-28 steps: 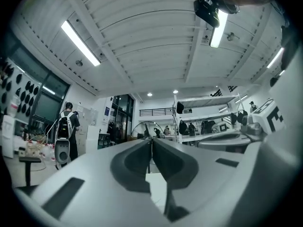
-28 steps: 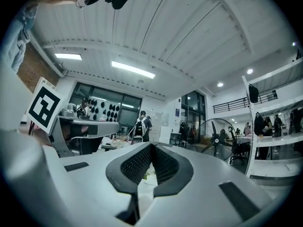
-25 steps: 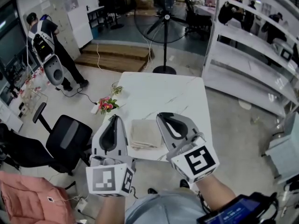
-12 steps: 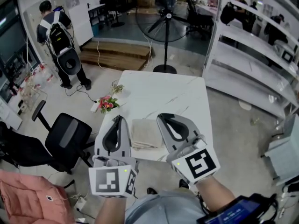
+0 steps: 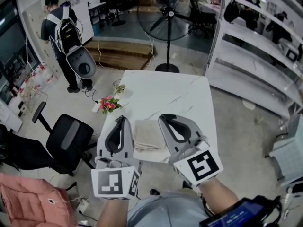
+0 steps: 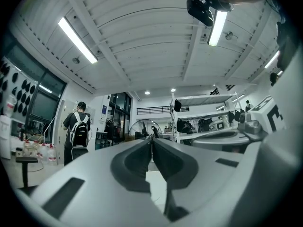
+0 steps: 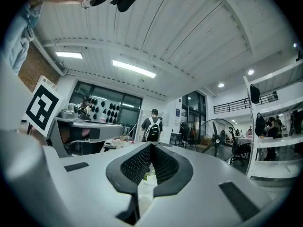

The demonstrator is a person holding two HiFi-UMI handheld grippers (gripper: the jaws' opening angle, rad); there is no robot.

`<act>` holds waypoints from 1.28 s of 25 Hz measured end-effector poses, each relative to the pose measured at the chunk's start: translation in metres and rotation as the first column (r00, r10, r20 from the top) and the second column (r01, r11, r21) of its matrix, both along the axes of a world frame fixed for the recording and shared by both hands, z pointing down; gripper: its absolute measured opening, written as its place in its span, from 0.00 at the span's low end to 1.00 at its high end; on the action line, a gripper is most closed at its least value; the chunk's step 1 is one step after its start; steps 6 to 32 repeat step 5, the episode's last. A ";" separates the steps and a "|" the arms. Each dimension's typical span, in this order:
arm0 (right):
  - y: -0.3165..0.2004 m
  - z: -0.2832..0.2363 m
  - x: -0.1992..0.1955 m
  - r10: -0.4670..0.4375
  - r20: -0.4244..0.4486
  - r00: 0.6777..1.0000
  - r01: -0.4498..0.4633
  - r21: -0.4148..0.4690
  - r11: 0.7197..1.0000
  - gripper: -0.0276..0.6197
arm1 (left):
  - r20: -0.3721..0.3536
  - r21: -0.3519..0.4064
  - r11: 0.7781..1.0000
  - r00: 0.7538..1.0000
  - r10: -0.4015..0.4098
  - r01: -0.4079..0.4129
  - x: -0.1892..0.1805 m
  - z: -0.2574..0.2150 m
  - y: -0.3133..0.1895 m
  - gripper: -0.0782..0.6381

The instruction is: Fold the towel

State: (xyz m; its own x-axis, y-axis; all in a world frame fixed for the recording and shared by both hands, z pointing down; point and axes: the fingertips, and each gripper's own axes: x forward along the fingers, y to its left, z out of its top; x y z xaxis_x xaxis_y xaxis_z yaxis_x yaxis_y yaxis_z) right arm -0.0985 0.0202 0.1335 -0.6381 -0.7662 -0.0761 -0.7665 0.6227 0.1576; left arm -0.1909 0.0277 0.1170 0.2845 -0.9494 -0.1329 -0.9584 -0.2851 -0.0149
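A beige towel [image 5: 147, 135], folded into a small rectangle, lies near the front edge of the white marble table [image 5: 170, 98] in the head view. My left gripper [image 5: 120, 119] hovers just left of it, jaws shut with nothing between them. My right gripper [image 5: 163, 117] hovers just right of it, also shut and empty. Both are held above the table's front edge and point away from me. In the left gripper view the left gripper [image 6: 151, 140] shows its tips pressed together. The right gripper view shows the right gripper [image 7: 151, 145] with its black pads meeting at the tip.
A black office chair [image 5: 66, 141] stands left of the table, with flowers [image 5: 108, 105] on the floor beside it. A standing fan [image 5: 166, 18] is beyond the table's far end. White shelving [image 5: 255, 51] lines the right. A person with a backpack [image 5: 66, 37] walks at the far left.
Both grippers and the towel have kept still. The person with the backpack at the far left has walked to the right and turned away.
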 end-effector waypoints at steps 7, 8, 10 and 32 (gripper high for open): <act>0.002 0.001 0.004 0.002 -0.004 1.000 -0.002 0.000 1.000 0.06 | -0.003 0.006 1.000 1.000 0.006 -0.006 0.006 0.000 0.002 0.12; 0.002 0.001 0.004 0.002 -0.004 1.000 -0.002 0.000 1.000 0.06 | -0.003 0.006 1.000 1.000 0.006 -0.006 0.006 0.000 0.002 0.12; 0.002 0.001 0.004 0.002 -0.004 1.000 -0.002 0.000 1.000 0.06 | -0.003 0.006 1.000 1.000 0.006 -0.006 0.006 0.000 0.002 0.12; 0.002 0.001 0.004 0.002 -0.004 1.000 -0.002 0.000 1.000 0.06 | -0.003 0.006 1.000 1.000 0.006 -0.006 0.006 0.000 0.002 0.12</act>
